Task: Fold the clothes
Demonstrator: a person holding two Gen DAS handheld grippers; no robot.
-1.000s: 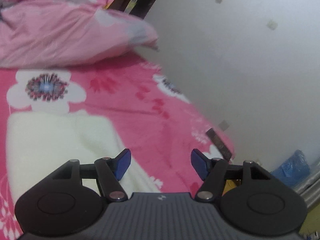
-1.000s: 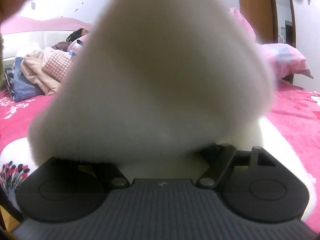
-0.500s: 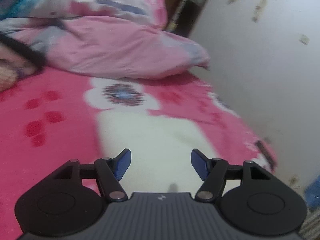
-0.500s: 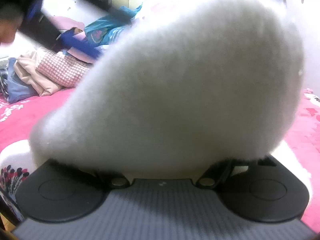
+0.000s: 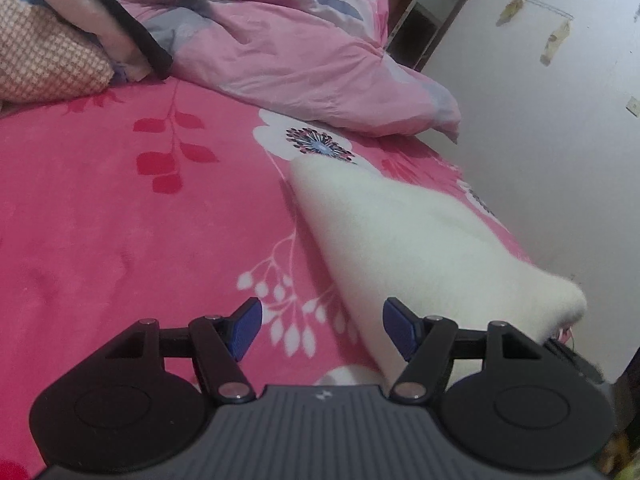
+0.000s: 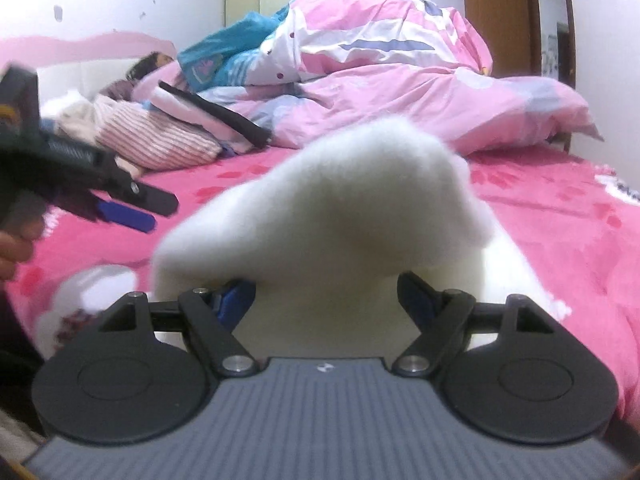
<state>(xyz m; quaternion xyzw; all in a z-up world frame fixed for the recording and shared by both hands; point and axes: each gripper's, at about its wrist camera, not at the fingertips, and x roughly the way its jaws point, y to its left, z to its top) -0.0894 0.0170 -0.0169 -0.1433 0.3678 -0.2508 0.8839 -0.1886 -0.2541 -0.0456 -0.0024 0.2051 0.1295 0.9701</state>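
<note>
Fingers (image 5: 245, 330) of the left gripper (image 5: 322, 330) stand apart with nothing between them, over the pink flowered bed (image 5: 120, 220). Its right blue pad sits just in front of the edge of a white fleece (image 5: 420, 240); whether it touches the cloth cannot be told. In the right wrist view the left gripper (image 6: 120, 210) shows at the left edge, blurred, held in a hand (image 6: 12, 240) above the bed and apart from the fleece.

The right gripper (image 6: 326, 296) has its fingers (image 6: 236, 298) spread wide. A raised fold of the fleece (image 6: 340, 220) fills the gap between them and bulges up over both pads. Whether the pads press the cloth cannot be told: the left pad is partly covered by it.

The fleece lies along the right side of the bed, near the white wall (image 5: 540, 140). In the left wrist view it is a long, thick strip with a squared far end, touching a white flower printed on the bed cover. Its near end rises off the bed.

Behind it a pink duvet (image 5: 300, 52) is heaped across the head of the bed. To the left of the duvet lie other clothes (image 6: 160, 136), among them a checked pink piece and a striped one, well apart from the fleece.
</note>
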